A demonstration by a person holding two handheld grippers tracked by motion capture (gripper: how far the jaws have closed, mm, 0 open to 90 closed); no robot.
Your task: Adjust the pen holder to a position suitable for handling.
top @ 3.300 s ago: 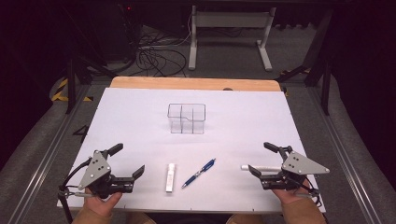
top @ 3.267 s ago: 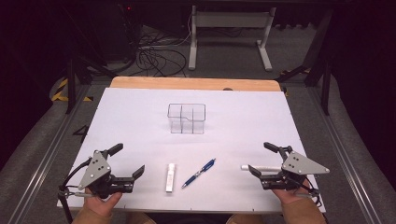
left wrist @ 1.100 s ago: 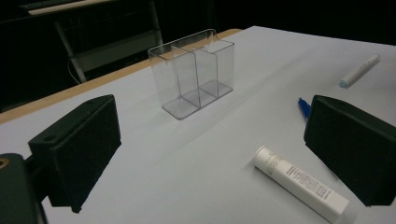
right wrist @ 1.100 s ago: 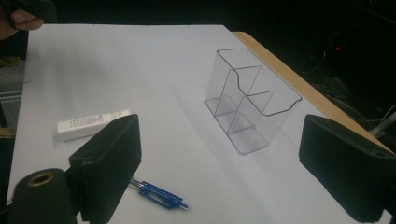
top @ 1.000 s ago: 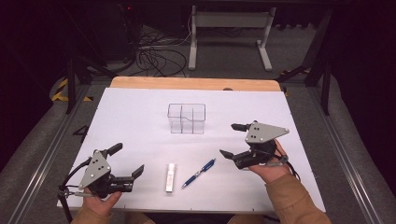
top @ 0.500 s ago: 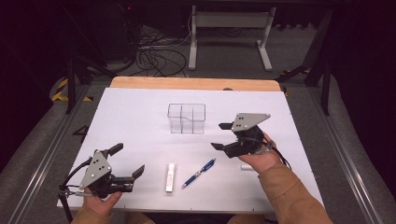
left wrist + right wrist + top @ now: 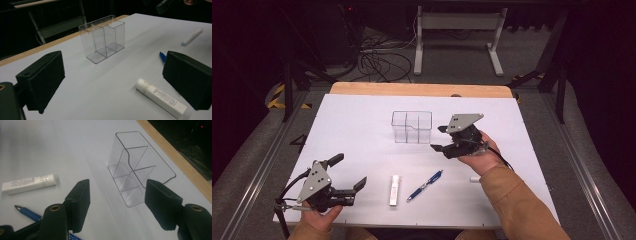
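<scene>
Your right gripper (image 7: pixel 441 138) hangs above the table (image 7: pixel 352 120) just to the right of the clear organizer (image 7: pixel 412 126), its jaws spread wide with nothing between them. In the right gripper view the organizer (image 7: pixel 140 167) stands upright ahead of the jaws, apart from both, with its dividers marking off separate compartments. It sits near the middle of the table, toward the far wooden edge.

Your left gripper (image 7: pixel 348 171) rests low at the near left corner of the table, jaws likewise parted and holding nothing. In the left gripper view the white tube (image 7: pixel 160 97) lies flat between the jaws' line of sight and the blue pen (image 7: pixel 162 57) peeks out behind the right jaw.

From above, the tube (image 7: pixel 394 189) and pen (image 7: pixel 425 185) lie side by side near the front edge, not touching. A small white object (image 7: pixel 474 178) lies beside your right sleeve (image 7: pixel 517 200); you cannot tell what it is.
</scene>
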